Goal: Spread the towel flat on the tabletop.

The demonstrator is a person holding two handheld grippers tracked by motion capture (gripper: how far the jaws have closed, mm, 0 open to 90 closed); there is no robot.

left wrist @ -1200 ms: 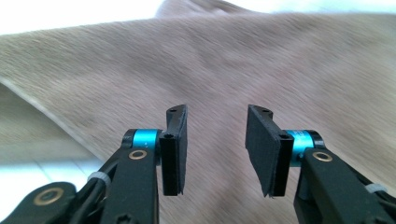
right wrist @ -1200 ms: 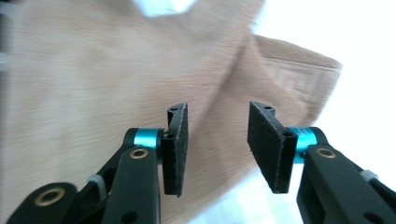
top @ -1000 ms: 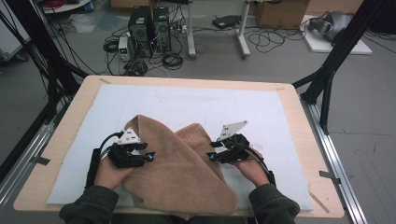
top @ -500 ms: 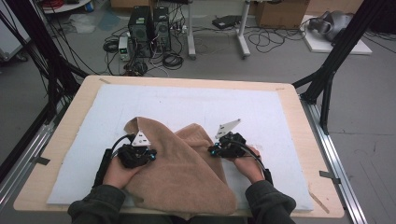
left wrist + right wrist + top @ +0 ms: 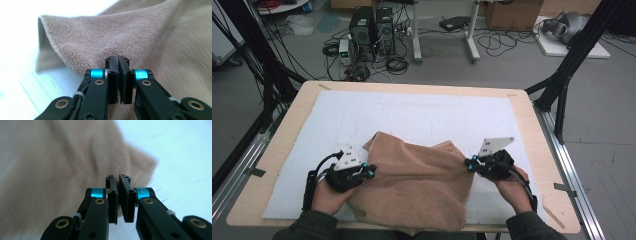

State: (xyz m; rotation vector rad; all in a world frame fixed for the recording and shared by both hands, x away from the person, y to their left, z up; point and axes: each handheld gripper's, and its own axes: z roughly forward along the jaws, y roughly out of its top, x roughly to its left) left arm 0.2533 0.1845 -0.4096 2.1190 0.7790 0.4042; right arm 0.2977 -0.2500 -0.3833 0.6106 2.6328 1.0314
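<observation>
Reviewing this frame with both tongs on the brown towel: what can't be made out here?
- Near edge of the brown towel: in the high view it hangs over the table's front edge and the frame cuts it off.
- Towel surface in the right gripper view: blurred, so folds are unreadable beyond the right tongs.
- How much cloth the left tongs pinch: the jaws themselves hide it.
- Person's forearms: cut off by the high view's bottom edge.

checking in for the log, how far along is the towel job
Done: both tongs, left and right, are shut on opposite edges of the brown towel. In hand: it is pulled taut between them on the white mat. Left: it looks rumpled, near edge overhanging the table, so flattening or folding remains.
</observation>
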